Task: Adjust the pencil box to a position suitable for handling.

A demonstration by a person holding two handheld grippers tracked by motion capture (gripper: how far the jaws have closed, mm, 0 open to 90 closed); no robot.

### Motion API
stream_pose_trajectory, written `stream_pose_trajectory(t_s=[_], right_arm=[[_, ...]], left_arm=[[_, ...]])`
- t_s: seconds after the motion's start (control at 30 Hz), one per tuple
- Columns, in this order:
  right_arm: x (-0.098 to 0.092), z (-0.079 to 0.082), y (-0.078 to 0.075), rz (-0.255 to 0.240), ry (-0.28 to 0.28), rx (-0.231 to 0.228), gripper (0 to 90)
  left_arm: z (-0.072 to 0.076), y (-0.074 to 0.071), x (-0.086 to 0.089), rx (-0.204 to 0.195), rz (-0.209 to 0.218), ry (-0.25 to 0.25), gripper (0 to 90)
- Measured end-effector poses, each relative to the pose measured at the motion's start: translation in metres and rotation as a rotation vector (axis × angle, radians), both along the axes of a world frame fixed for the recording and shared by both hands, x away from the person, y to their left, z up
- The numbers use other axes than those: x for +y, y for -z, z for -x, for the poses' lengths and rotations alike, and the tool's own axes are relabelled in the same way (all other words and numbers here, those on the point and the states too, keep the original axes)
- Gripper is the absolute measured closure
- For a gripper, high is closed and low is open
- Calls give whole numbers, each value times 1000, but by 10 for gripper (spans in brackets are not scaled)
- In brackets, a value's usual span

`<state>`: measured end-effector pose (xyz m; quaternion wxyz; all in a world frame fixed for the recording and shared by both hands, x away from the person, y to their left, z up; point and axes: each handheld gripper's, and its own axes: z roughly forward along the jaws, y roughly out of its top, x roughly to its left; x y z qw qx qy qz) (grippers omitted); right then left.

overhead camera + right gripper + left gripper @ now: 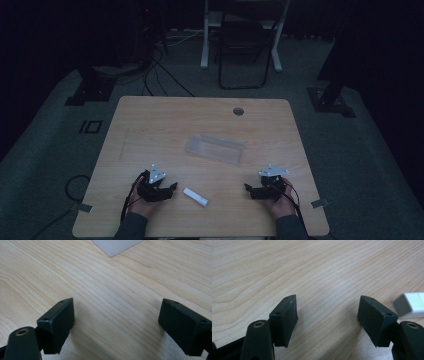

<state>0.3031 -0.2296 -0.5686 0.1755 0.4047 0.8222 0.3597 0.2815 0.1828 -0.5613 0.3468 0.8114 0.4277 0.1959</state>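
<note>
My left gripper (172,187) rests low over the wooden table (150,120) near the front left, open with bare wood between its jaws (328,315). Just to its right lies a small white block (195,197), whose grey end shows at the right edge of the left gripper view (409,305). My right gripper (248,188) sits near the front right, jaws spread wide and empty (117,320). A clear plastic box (215,148) lies in the middle of the table; its corner appears at the top of the right gripper view (117,246).
A round cable hole (238,111) is set near the table's far edge. Beyond the table stand a dark folding chair (245,50) and white desk legs (205,35). Cables trail on the floor at the left (75,182).
</note>
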Motion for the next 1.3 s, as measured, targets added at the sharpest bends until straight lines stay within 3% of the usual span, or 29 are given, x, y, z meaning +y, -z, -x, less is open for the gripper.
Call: stream_pose_trajectory(t_s=[0.53,0.8,1.03,1.3], right_arm=[[-1,0,0,0,24,-2,146],[-1,6,-8,-5,82,-21,290],[2,8,-21,-24,97,-59,338],[9,1,-31,-33,100,-62,390]], left_arm=[[1,0,-3,-1,2,12,322],[1,0,-3,-1,2,12,322],[1,0,-3,-1,2,12,322],[1,0,-3,-1,1,13,322]])
